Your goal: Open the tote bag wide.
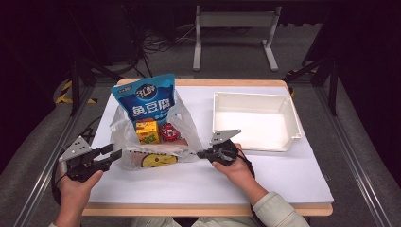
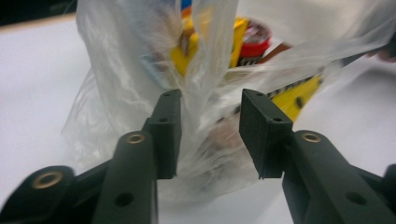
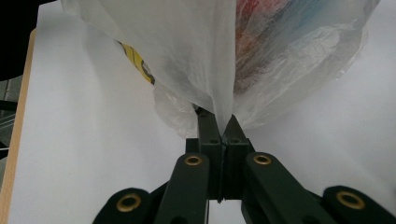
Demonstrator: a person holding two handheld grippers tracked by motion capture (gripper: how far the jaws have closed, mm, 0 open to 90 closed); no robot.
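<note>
A clear plastic bag stands on the white table top, holding a tall blue snack pouch, a yellow carton, a red-lidded can and a yellow smiley-face pack. My left gripper is at the bag's left side. In the left gripper view it is open, with a fold of the bag standing between the jaws and neither pad pressing on it. My right gripper is at the bag's right front corner, and there it is shut on a pinch of the bag's film.
A white plastic bin sits empty on the right half of the table, just beyond my right hand. The white sheet covers the wooden table, with bare room in front of the bag. A metal stand is on the floor behind.
</note>
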